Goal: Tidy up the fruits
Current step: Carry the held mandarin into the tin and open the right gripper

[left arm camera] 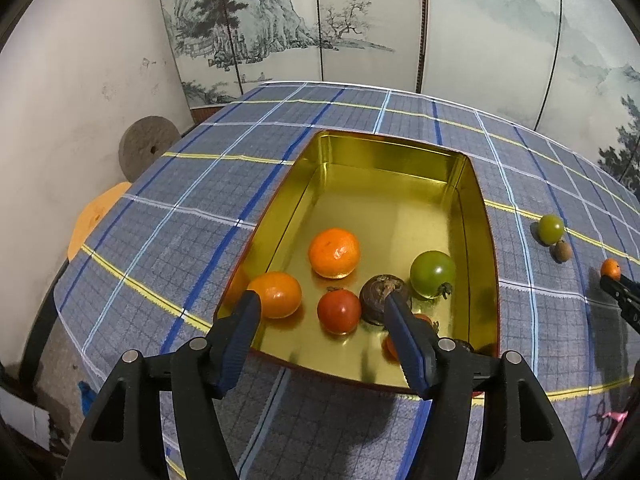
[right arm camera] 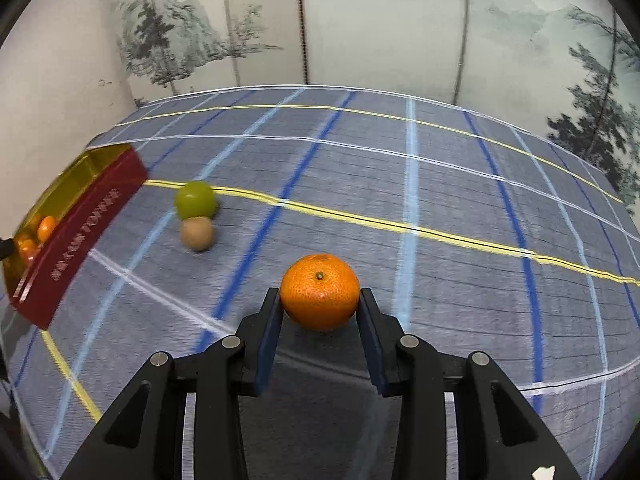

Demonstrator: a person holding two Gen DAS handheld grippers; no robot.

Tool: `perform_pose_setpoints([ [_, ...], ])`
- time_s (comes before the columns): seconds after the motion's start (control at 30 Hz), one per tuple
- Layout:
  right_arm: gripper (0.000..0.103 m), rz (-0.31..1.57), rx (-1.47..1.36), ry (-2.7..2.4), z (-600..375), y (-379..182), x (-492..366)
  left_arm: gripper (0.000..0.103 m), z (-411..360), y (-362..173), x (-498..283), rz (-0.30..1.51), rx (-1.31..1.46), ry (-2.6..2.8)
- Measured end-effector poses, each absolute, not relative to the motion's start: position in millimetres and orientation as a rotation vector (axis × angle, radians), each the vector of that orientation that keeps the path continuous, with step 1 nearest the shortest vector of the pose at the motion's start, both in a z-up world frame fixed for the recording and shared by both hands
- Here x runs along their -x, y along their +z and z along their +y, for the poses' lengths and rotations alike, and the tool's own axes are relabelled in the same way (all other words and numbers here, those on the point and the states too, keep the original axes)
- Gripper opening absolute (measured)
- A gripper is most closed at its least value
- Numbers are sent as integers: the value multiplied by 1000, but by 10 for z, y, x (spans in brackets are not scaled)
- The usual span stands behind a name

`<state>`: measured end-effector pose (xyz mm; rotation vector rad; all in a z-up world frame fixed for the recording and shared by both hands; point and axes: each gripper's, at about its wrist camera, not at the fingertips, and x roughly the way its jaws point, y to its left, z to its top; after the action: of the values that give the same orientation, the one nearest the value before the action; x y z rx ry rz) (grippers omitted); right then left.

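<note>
A gold tin (left arm camera: 478,216) on the checked cloth holds two mandarins (left arm camera: 334,253), a red tomato (left arm camera: 339,311), a green tomato (left arm camera: 433,274) and a dark brown fruit (left arm camera: 376,294). Another red fruit is partly hidden behind a finger. My left gripper (left arm camera: 322,304) hovers open over the tin's near end and grips nothing. My right gripper (right arm camera: 319,300) is shut on a mandarin (right arm camera: 319,292), held low over the cloth to the right of the tin (right arm camera: 80,232). A green fruit (right arm camera: 195,200) and a small brown fruit (right arm camera: 196,233) lie touching between that mandarin and the tin.
A painted folding screen (left arm camera: 360,20) stands behind the table and a plain wall (left arm camera: 80,80) is on the left. A stone disc (left arm camera: 146,152) and an orange stool (left arm camera: 94,216) sit beyond the table's left edge. Bare cloth (right arm camera: 440,184) stretches right of the fruits.
</note>
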<state>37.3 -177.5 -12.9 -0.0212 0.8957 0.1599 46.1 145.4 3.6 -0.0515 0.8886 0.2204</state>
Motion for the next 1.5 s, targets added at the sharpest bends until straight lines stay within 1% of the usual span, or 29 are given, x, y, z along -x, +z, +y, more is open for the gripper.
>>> perform_pose_setpoints([
  [0.23,35,857,28,325,-1207,120,-304,65,1591,70,-388,878,70,247],
  [0.43,35,838,69,505,-500,310,-254,65,1744,95,-299,868,93,274],
  [0.77,35,835,158,661,377,348,-184,65,1986,56,-186,876,131,316],
  [1.0,35,862,217,686,681,215,-212,65,2087,30,-112,879,141,327],
  [1.5,35,888,267,682,852,95,-259,65,2222,-26,6,884,161,347],
])
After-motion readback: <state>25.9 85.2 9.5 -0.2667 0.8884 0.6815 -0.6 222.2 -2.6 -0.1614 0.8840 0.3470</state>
